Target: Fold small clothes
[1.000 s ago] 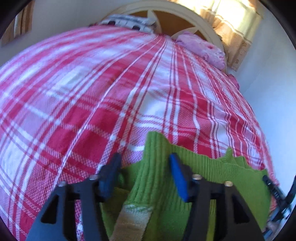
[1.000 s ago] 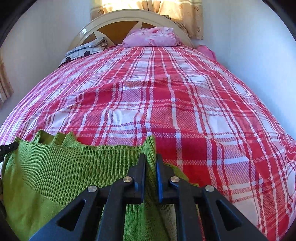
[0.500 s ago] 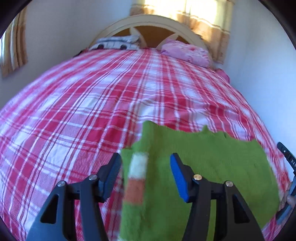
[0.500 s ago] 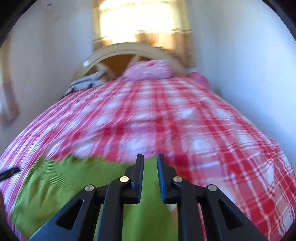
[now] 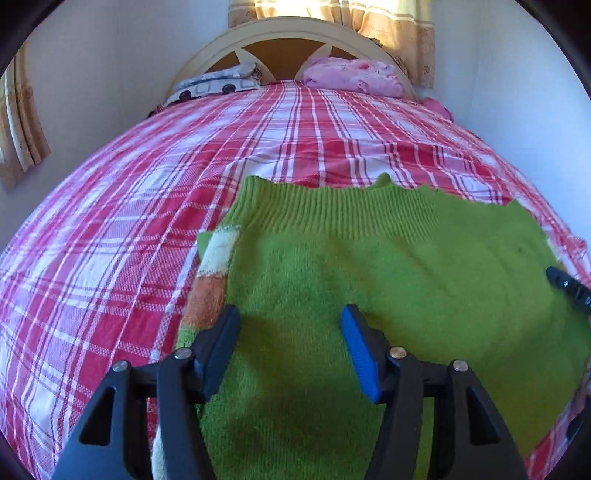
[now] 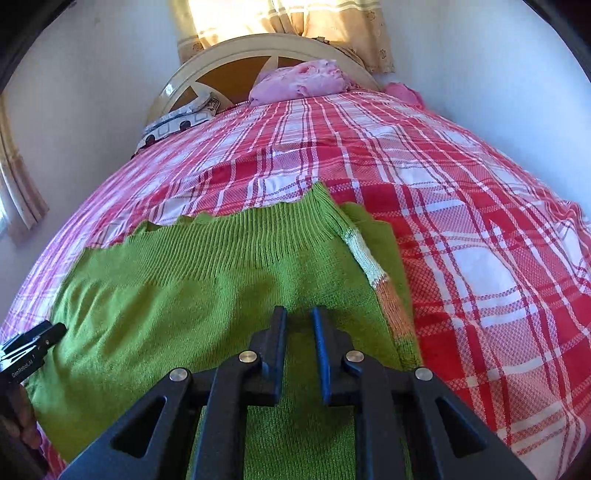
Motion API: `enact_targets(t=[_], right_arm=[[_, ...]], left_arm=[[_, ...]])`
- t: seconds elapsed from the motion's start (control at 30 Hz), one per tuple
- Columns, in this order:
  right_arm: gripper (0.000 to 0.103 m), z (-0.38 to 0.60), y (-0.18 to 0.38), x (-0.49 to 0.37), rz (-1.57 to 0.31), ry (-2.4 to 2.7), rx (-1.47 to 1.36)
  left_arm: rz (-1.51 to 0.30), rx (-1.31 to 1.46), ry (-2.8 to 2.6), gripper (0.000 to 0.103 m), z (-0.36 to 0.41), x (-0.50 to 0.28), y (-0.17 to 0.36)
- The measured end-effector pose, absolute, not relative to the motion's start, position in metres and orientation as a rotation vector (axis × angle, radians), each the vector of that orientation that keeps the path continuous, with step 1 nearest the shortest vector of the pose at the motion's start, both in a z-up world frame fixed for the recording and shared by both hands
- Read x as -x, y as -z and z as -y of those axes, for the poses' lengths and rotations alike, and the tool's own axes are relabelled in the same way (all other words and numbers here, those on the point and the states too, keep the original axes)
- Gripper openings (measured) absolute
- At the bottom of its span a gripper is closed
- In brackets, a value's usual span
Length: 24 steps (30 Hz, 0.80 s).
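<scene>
Sweater: green knit sweater [image 5: 388, 273] lies spread flat near the foot edge of the bed, ribbed hem toward the headboard, 1 striped sleeve [image 5: 212, 273] folded along its side.
Handling: judged soft, light and stretchy; it should drape and bunch, not hold a crease. The knit looks grippy, not slippery.
Where to hold: the ribbed hem corners or the side edges look best, pinching both layers together; a pinch in the middle would likely lift only 1 layer.
Bed: red and white plaid cover [image 6: 461, 206] fills both views, fairly smooth, soft underneath, so pressing a fold flat will give a little.
Room: white walls, cream arched headboard [image 5: 295, 33], tan curtains [image 6: 332, 26] with sun behind.
Far edge: pink pillow [image 5: 351, 75] and patterned cloth [image 5: 214, 85] at the headboard edge, well apart from the sweater.
Left gripper [image 5: 290, 332]: jaws wide apart, holding nothing, over the sweater beside the sleeve.
Right gripper [image 6: 299, 328]: jaws nearly together with a narrow gap, nothing pinched, over the sweater's middle.
</scene>
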State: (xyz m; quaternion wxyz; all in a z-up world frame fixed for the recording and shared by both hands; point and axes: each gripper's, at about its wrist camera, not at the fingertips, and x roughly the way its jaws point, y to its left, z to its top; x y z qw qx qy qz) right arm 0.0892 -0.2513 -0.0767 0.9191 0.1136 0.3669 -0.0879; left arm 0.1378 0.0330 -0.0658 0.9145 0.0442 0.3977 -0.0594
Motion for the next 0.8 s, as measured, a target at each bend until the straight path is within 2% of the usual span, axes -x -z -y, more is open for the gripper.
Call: enact_targets(t=[0.43,0.5,0.53,0.6,0.8], right_arm=[[0.015,0.232,0.074,-0.091,-0.759,0.245,-0.113],[0.015,0.228,0.065,-0.084,-0.72,0.288,-0.082],[0.015,0.223,0.058,-0.078,-0.688,0.296,-0.069],[0.015,0.208,0.046,-0.066,-0.654,0.244,-0.103],[0.015,0.134,0.064,-0.075,-0.782,0.068,0.004]], left_arm=[[-0.804,-0.12,0.085,0.07,-0.028,-0.141,0.074],[-0.804,-0.117,0.076,0.073,-0.029,-0.141,0.075],[-0.805,-0.114,0.069,0.08,-0.03,-0.141,0.074],[-0.82,-0.084,0.045,0.087,-0.036,-0.144,0.076],[-0.825,-0.073,0.033,0.09,-0.037,-0.145,0.077]])
